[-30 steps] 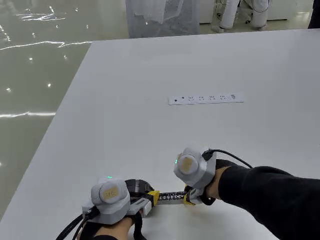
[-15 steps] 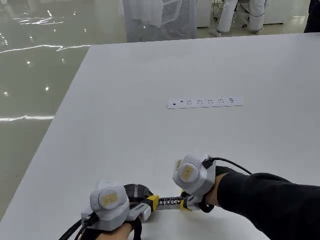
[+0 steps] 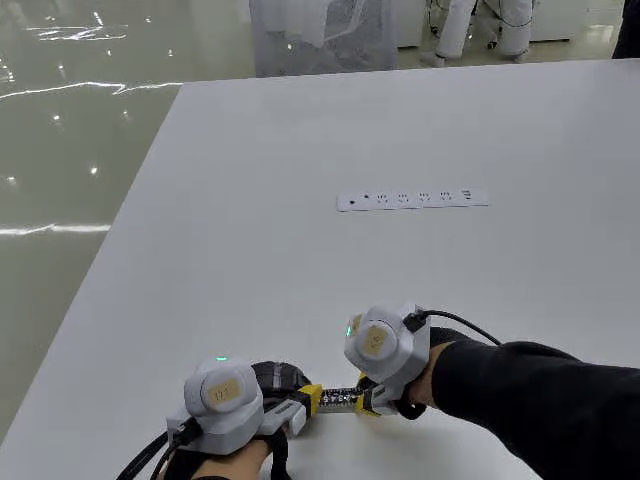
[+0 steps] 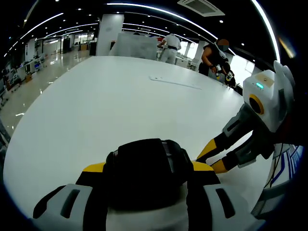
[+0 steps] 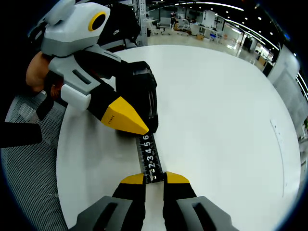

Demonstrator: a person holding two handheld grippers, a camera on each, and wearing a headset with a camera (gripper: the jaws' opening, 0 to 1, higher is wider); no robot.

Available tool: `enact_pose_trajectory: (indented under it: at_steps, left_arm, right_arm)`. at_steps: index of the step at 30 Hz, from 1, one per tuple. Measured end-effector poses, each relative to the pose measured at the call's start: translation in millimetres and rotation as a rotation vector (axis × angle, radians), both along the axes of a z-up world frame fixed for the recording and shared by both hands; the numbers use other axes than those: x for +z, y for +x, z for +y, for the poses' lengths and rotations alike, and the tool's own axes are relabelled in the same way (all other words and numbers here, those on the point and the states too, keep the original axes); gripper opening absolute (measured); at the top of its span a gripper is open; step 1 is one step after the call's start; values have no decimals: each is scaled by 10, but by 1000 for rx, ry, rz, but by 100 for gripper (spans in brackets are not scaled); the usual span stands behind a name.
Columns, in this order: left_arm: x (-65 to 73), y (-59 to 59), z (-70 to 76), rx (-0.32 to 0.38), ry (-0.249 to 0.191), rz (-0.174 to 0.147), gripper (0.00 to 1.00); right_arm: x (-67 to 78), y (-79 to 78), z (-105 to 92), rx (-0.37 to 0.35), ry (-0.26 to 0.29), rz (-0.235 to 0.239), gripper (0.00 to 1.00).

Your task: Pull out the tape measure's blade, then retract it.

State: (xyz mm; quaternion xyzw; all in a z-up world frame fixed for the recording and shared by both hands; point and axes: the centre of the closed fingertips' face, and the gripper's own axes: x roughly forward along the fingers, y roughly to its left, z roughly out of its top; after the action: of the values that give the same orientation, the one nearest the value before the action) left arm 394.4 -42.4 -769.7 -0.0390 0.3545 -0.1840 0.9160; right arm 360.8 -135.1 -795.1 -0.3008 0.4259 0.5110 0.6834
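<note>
Black tape measure (image 5: 142, 94); blade (image 5: 149, 156) apparently dark, white-numbered.

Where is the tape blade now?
In the head view, bottom centre, the blade spans from the case in the left gripper to the right gripper pinching its tip.

Everything's bunched up at the bottom of the frame, near edge of the table

Head view: the tape measure (image 3: 278, 378) sits on the table (image 3: 260, 230) at bottom centre-left, between the jaws of the left gripper (image 3: 300, 402). Its blade (image 3: 338, 397) runs right along the tabletop into the right gripper (image 3: 366, 400), which is just beside it. A power strip (image 3: 412, 198) lies well apart, mid-frame and right of centre. The floor (image 3: 70, 120) is off the table's left edge.
</note>
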Motion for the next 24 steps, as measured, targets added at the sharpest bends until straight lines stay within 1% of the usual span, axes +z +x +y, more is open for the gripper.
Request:
enact_pose_trajectory:
  at_steps: [2, 6, 8, 10, 24]
  left_arm:
    - [-5, 2, 1, -1, -2, 1, 61]
    - [-3, -7, -1, -2, -2, 1, 61]
    - [-9, -5, -1, -3, -2, 0, 61]
    - [-13, 1, -2, -3, -4, 4, 61]
    - [-11, -6, -11, -7, -6, 7, 61]
  right_arm:
    - [-3, 8, 11, -6, 10, 4, 8]
    - [-11, 16, 27, 8, 15, 9, 8]
    - [-13, 23, 42, -8, 20, 10, 8]
    - [-19, 22, 42, -8, 18, 3, 8]
    - [-20, 31, 83, -14, 18, -1, 8]
